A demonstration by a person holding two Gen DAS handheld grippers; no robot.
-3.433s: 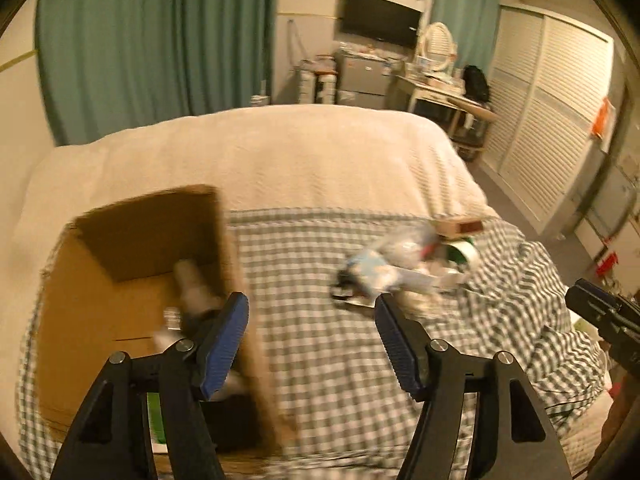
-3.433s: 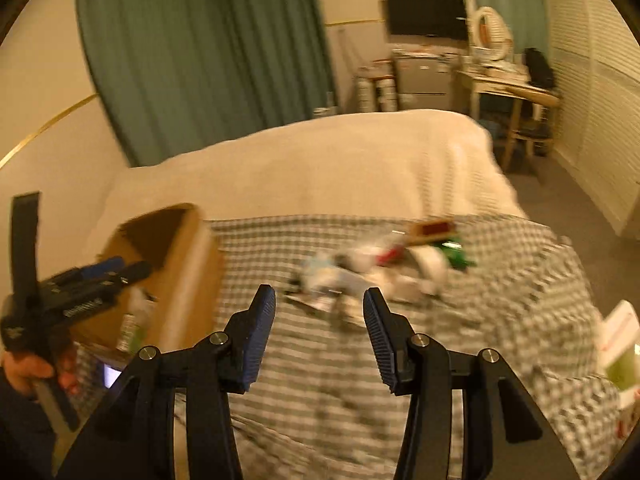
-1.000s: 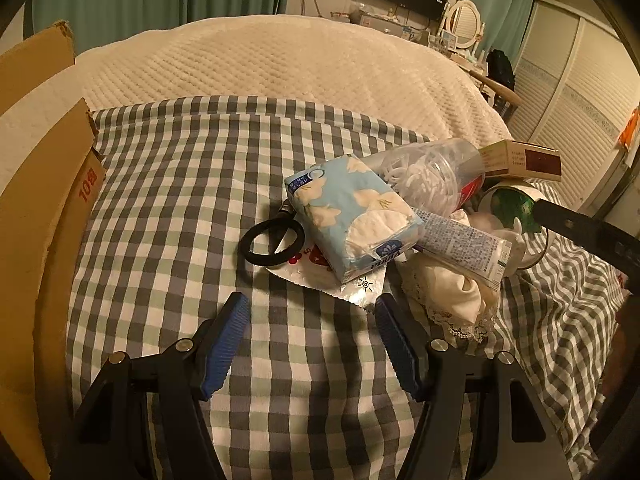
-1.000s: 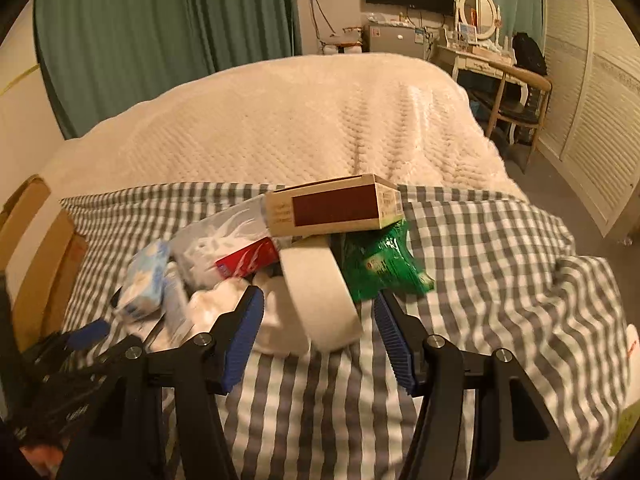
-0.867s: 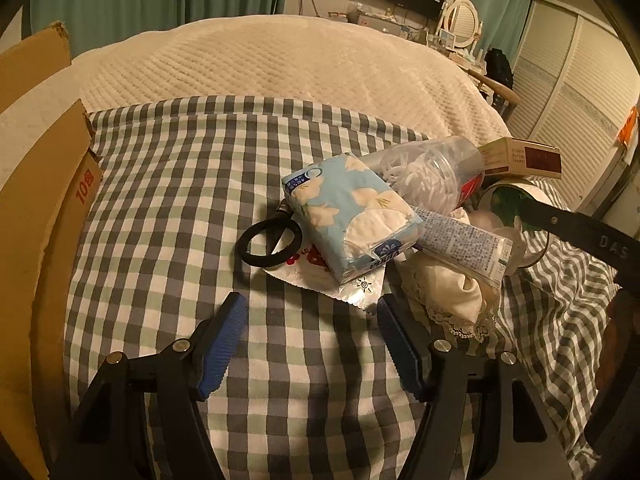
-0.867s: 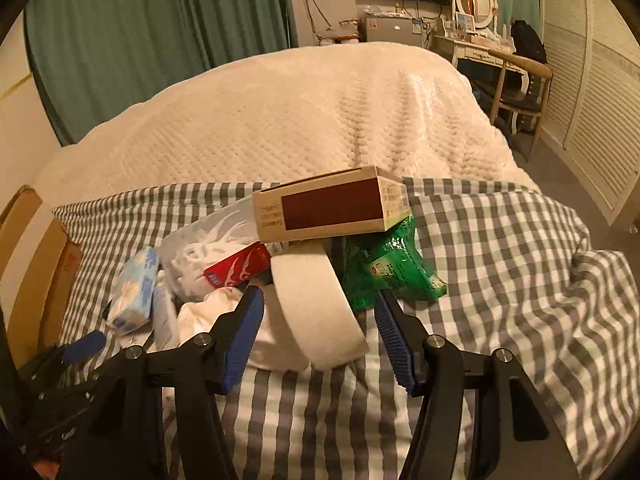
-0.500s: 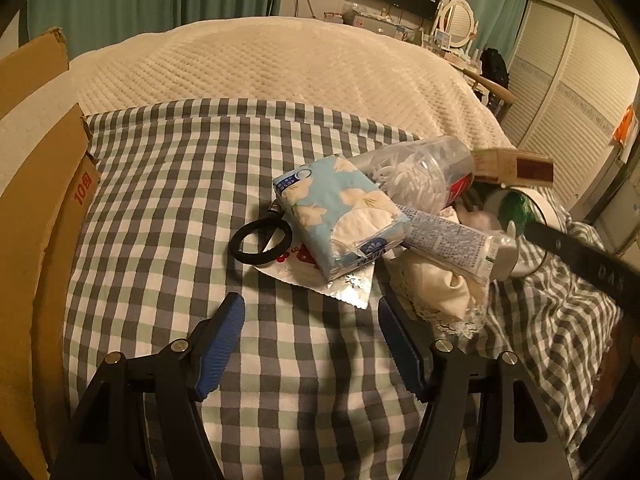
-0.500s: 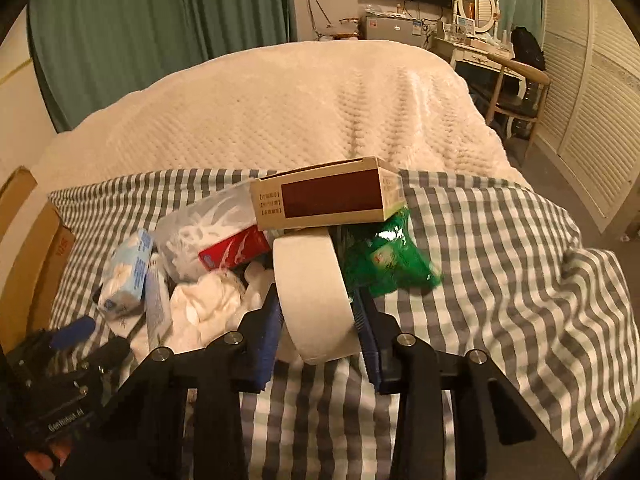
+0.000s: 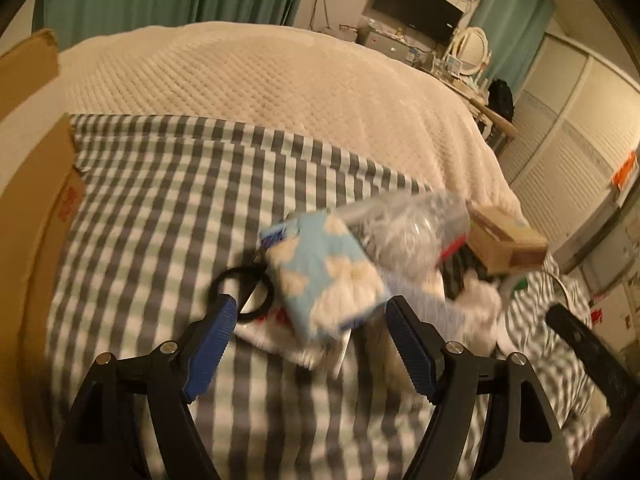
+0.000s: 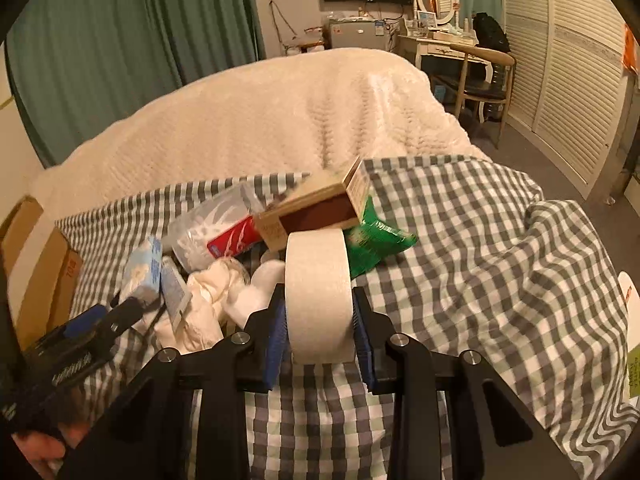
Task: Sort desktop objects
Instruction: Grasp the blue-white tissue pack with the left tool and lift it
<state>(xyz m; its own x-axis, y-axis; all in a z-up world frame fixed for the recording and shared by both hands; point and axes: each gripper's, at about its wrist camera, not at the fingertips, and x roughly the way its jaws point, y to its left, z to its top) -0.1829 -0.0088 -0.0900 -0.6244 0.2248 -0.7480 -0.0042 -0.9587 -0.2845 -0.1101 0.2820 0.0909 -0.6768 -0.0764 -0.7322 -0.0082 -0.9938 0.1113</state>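
At far left a cardboard box [image 9: 36, 208] is seen, red print on its side too blurred to be read. The left tongs [image 9: 308, 344] are spread and widening over a blue tissue pack [image 9: 320, 272], nothing gripped. At centre, a tape roll [image 10: 318, 300] is stood on edge on the checked cloth [image 10: 480, 248], hole axis running left-right, pinched by the closing right tongs [image 10: 319, 330]. A brown carton [image 10: 316, 204] is leant on the roll; its label unreadable. Green packet [image 10: 376, 240] to the right.

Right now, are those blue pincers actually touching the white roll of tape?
Touching. The right wrist view shows the right gripper closing with both blue pads flush against the sides of the white tape roll, no gap visible.
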